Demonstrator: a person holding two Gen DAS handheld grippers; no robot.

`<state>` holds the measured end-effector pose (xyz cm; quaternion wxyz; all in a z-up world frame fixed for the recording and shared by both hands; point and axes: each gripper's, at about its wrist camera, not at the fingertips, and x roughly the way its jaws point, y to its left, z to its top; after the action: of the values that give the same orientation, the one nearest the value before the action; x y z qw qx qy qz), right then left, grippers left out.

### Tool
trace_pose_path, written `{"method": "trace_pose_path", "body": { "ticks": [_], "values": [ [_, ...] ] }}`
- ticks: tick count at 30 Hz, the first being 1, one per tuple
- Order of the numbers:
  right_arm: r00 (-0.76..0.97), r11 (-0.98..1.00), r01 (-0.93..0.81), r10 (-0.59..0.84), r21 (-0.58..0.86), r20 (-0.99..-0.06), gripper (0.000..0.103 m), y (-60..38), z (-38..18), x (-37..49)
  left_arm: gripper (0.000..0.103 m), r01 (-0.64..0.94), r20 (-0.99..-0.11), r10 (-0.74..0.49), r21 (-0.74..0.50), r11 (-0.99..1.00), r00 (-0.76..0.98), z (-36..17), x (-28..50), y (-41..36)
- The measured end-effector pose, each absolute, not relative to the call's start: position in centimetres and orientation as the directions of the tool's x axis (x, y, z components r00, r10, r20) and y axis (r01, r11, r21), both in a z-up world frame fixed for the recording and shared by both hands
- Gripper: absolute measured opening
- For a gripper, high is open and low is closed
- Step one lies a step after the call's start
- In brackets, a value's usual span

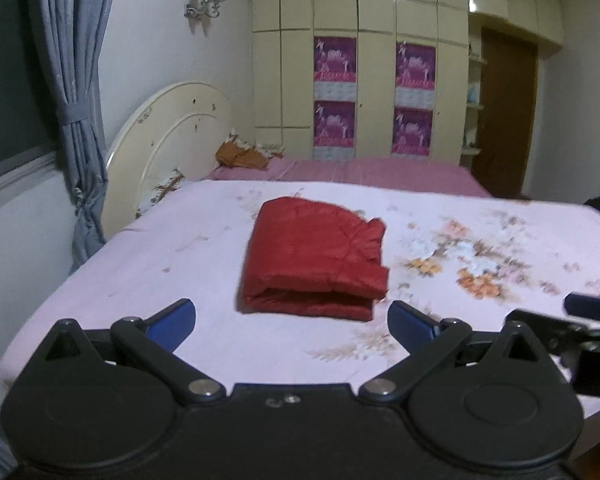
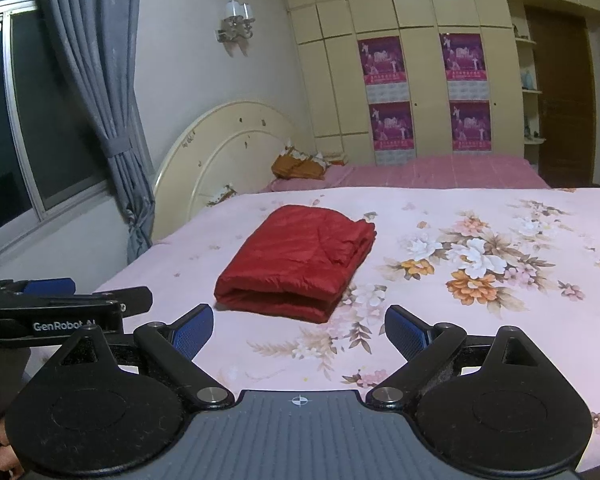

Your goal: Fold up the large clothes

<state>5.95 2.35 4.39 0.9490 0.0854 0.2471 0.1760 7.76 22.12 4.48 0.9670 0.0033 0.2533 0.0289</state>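
A red garment (image 1: pixel 314 258) lies folded into a thick rectangle on the pink floral bedsheet (image 1: pixel 180 256); it also shows in the right wrist view (image 2: pixel 296 260). My left gripper (image 1: pixel 291 320) is open and empty, just short of the garment's near folded edge. My right gripper (image 2: pixel 299 330) is open and empty, also just short of the garment, a little to its right. The left gripper also shows at the left edge of the right wrist view (image 2: pixel 60 300); the right gripper shows at the right edge of the left wrist view (image 1: pixel 580 320).
A cream headboard (image 1: pixel 168 140) stands at the left end of the bed. A second bed with a pink cover (image 1: pixel 380 172) lies behind. Cream wardrobes (image 1: pixel 360 60) and a brown door (image 1: pixel 504 112) line the far wall. A grey curtain (image 1: pixel 72 100) hangs by the window.
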Motion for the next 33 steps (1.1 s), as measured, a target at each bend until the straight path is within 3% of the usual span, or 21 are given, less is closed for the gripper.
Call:
{"method": "trace_pose_path", "body": {
  "ticks": [3, 7, 17, 33],
  "values": [
    [0.814, 0.921, -0.297, 0.382, 0.252, -0.437, 0.092, 2.3, 4.4, 5.9, 0.103, -0.084, -0.459, 0.094, 0.042, 0.996, 0.883, 4.9, 7.5, 21.7],
    [0.813, 0.919, -0.303, 0.387, 0.251, -0.436, 0.092, 2.8, 4.3, 5.9, 0.103, -0.071, -0.521, 0.117, 0.107, 0.992, 0.845, 4.8, 8.4, 20.7],
    [0.815, 0.922, -0.291, 0.378, 0.253, -0.439, 0.092, 2.9, 4.2, 6.0, 0.103, -0.053, -0.576, 0.064, 0.037, 0.998, 0.815, 4.4, 9.0, 21.4],
    [0.814, 0.922, -0.288, 0.378, 0.258, -0.442, 0.092, 2.6, 4.2, 6.4, 0.103, -0.04, -0.481, 0.085, 0.103, 0.994, 0.873, 4.9, 8.2, 20.0]
  ]
}}
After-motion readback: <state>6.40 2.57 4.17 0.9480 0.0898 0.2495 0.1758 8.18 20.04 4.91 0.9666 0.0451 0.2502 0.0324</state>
